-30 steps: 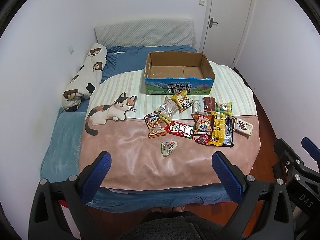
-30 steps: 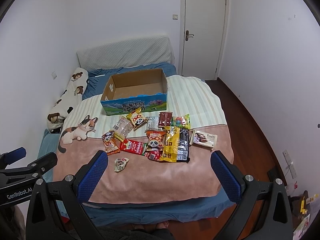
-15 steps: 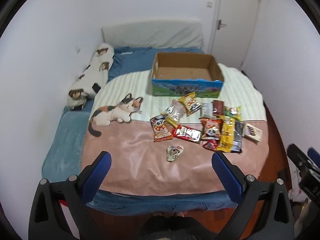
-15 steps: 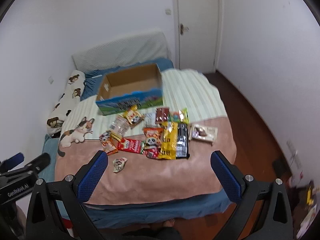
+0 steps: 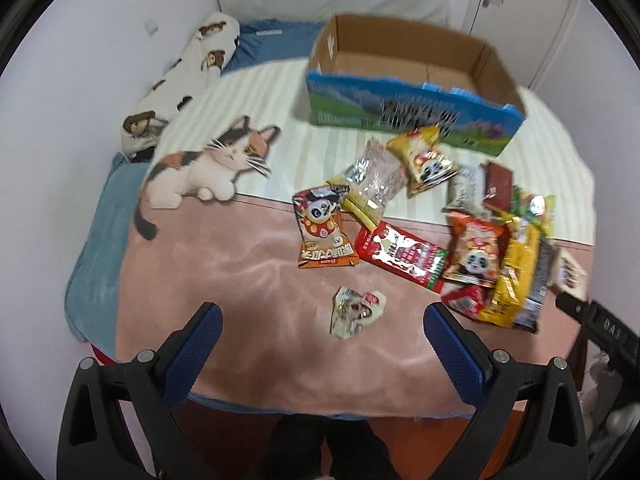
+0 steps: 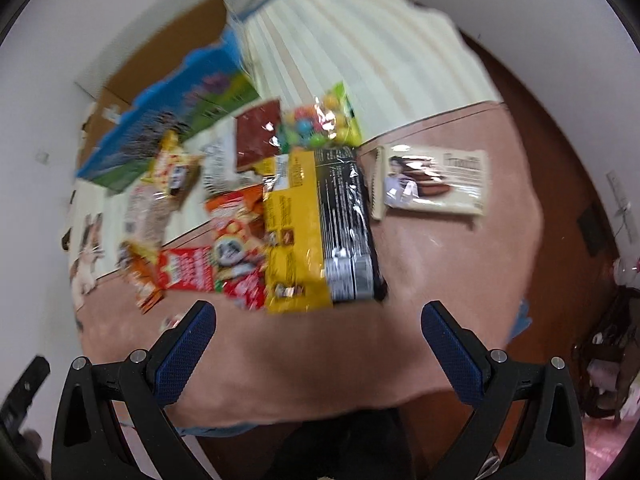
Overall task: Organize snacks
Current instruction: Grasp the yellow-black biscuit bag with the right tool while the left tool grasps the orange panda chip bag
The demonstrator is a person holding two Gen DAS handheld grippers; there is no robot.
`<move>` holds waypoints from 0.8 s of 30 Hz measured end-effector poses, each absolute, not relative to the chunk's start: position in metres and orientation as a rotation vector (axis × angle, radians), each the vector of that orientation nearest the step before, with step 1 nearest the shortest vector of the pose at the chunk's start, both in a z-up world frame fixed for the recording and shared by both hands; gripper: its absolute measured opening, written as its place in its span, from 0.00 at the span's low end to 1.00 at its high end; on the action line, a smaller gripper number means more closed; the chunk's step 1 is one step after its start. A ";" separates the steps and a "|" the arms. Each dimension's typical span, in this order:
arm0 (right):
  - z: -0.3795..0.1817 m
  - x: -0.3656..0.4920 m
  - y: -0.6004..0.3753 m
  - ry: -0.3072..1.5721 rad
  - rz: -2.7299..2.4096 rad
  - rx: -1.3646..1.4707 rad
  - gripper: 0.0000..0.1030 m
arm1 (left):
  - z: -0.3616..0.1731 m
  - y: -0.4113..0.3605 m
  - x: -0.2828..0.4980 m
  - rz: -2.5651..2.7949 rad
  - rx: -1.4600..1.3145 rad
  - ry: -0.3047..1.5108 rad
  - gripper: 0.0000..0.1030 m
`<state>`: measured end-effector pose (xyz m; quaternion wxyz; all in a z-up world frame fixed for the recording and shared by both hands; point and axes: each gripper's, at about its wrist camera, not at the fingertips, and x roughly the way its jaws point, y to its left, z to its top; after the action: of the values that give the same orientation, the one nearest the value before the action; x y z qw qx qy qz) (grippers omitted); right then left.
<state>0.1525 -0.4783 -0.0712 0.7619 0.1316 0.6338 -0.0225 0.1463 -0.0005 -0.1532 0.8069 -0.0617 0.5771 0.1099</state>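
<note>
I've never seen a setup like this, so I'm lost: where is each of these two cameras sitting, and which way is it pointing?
Left wrist view: sits on the left claw, looking forward and down over the bed at the small crumpled wrapper, the snack pile and the cardboard box; its two open blue-padded fingers show, with the person's dark clothing below.
Right wrist view: sits on the right claw, closer and blurred, facing the yellow and black packet and cream biscuit pack; open fingers show.
Shared: the same box and snack pile.

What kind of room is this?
Most likely a bedroom: snack packets lie on a bed's blanket, with a long bear-print pillow by the wall and a door behind.
</note>
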 end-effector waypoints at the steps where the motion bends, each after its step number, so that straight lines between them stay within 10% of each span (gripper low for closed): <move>1: -0.084 0.163 -0.476 1.394 -0.055 0.277 1.00 | -0.165 -0.002 0.155 0.240 -0.135 1.250 1.00; 24: -0.196 0.220 -0.496 1.575 -0.034 0.295 0.87 | -0.283 -0.137 0.282 0.011 -0.308 1.561 1.00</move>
<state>0.2198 -0.4958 -0.1956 0.6959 0.1321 0.7058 -0.0152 0.2823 -0.1374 -0.2826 0.7000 -0.1382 0.7007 0.0051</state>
